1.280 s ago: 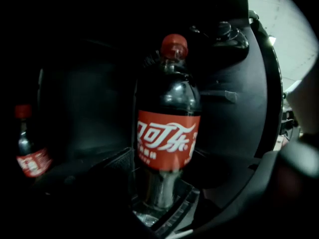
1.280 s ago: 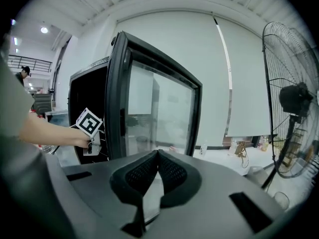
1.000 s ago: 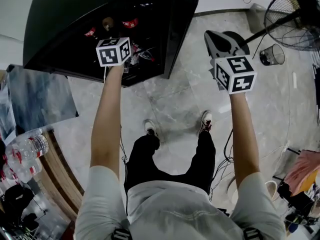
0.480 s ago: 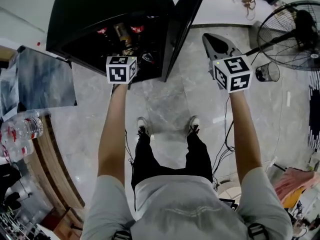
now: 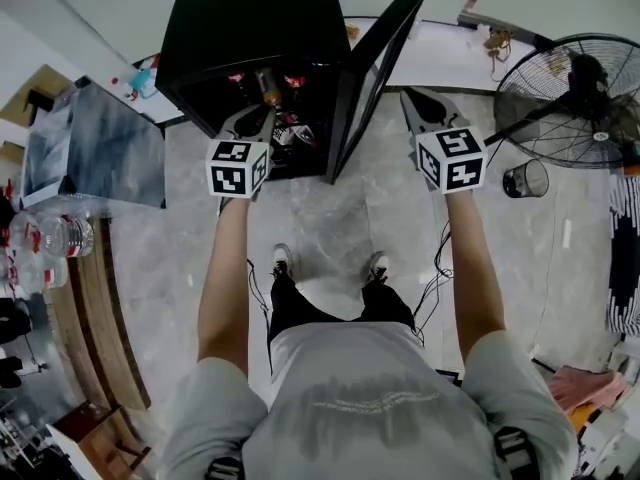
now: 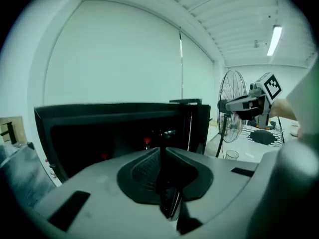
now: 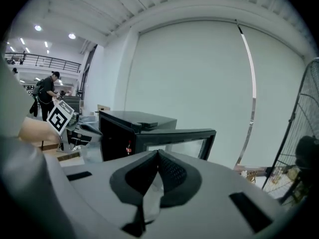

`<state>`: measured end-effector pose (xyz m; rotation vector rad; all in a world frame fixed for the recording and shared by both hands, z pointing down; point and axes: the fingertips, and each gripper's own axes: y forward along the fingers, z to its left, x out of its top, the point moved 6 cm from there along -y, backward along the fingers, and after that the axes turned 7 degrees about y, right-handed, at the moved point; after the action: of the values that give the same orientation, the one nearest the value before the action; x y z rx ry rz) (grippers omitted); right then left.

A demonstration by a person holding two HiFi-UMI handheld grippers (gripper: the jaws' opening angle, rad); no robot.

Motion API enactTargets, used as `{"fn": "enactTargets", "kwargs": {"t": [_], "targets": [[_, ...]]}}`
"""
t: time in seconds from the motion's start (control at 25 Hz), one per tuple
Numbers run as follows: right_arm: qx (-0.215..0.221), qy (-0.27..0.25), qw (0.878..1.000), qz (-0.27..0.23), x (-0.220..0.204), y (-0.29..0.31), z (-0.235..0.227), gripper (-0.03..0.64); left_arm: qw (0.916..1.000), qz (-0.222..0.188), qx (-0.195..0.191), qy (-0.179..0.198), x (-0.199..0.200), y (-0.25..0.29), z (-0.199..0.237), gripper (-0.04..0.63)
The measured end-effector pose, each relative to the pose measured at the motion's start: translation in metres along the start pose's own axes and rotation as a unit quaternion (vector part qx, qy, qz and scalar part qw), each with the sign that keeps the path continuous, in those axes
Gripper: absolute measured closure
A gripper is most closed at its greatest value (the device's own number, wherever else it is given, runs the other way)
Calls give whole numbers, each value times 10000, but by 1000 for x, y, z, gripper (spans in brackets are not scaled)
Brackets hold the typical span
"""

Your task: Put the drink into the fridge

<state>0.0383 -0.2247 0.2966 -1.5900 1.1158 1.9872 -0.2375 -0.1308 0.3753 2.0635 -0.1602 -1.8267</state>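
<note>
The black fridge (image 5: 250,38) stands on the floor with its door (image 5: 372,73) swung open to the right. Several drinks with red caps (image 5: 288,80) sit inside on its shelves. My left gripper (image 5: 256,118) hovers just in front of the open compartment, jaws shut with nothing between them. My right gripper (image 5: 412,101) hangs to the right of the door's edge, also shut and empty. From the left gripper view the fridge interior (image 6: 114,133) is straight ahead beyond the closed gripper (image 6: 162,153). From the right gripper view the gripper (image 7: 158,156) points at the door (image 7: 174,138).
A standing fan (image 5: 570,98) and a small mesh bin (image 5: 522,180) are at the right. A grey box (image 5: 95,148) sits left of the fridge. Water bottles (image 5: 50,238) lie on a wooden table (image 5: 95,308) at the left edge. Cables run along the marble floor.
The left gripper has drawn back out of the fridge opening, and both grippers now sit farther from the fridge. The door stays open.
</note>
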Motion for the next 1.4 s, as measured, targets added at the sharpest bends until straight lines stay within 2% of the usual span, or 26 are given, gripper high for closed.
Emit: {"fn": "enactTargets", "kwargs": {"t": [0.08,0.32,0.56,0.68,1.0,1.4], "targets": [[47,-38,10000,-37,10,-10,5,615,9998,-190,93,-14,19,-17,-3,576],[148,-253,9990,-335,43,-35,21,615,9963,-764,294,252,71,-60,-15,581],[55,-587,9959,-681,73,-52,34,615,9892,-1120,492,808,109,-94,-20,581],[47,-642,9945,-823,84,-58,36,615,9869,-1321,484,794,123,-104,-24,581],[66,-566,9927,-1063,93,-66,41,615,9812,-1455,609,1110,141,-113,-32,581],[215,-557,9904,-1245,99,-88,55,615,9779,-1630,593,1163,156,-132,-42,581]]}}
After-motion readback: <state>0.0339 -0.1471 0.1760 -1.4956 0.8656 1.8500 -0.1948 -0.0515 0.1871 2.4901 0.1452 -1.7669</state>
